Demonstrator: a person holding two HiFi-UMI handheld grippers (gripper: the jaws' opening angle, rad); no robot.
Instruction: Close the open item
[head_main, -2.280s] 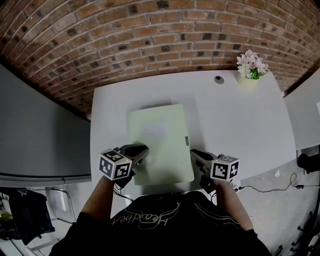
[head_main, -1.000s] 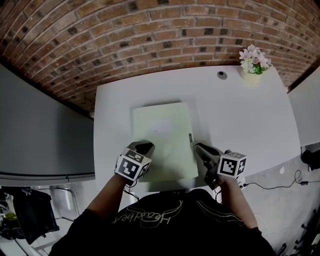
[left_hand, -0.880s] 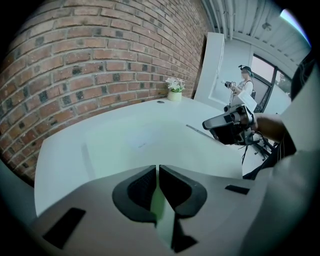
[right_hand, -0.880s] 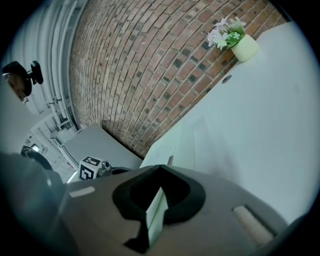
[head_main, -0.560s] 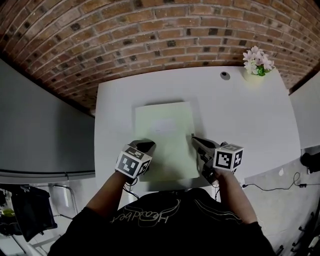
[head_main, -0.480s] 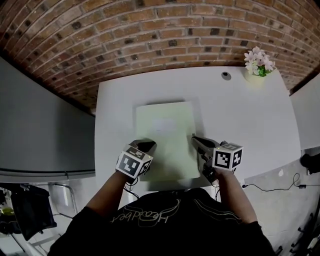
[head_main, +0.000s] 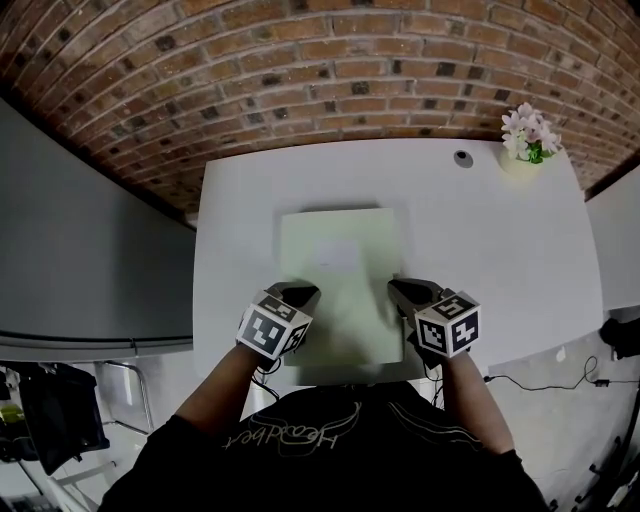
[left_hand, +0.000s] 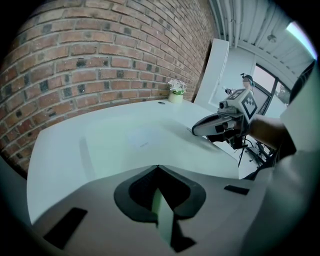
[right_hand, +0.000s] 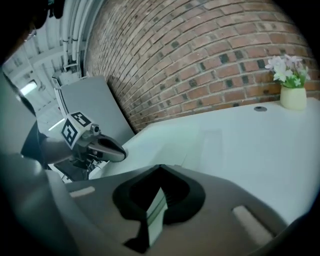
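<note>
A pale green flat folder (head_main: 345, 270) lies shut on the white table (head_main: 500, 250), its long side running away from me. My left gripper (head_main: 300, 294) sits at the folder's near left edge, jaws together with nothing between them. My right gripper (head_main: 402, 290) rests over the near right edge, jaws also together. In the left gripper view my own jaw tips (left_hand: 158, 166) meet above the folder (left_hand: 145, 137), and the right gripper (left_hand: 200, 131) shows across it. The right gripper view shows its tips (right_hand: 160, 166) meeting, with the left gripper (right_hand: 120, 152) opposite.
A small pot of pink flowers (head_main: 525, 140) stands at the table's far right corner, beside a round dark cable hole (head_main: 462, 157). A brick wall runs behind the table. A grey panel flanks the left side. Cables lie on the floor at the right.
The right gripper has moved left and slightly forward, from beside the folder onto its right edge. The left gripper has stayed at the left edge.
</note>
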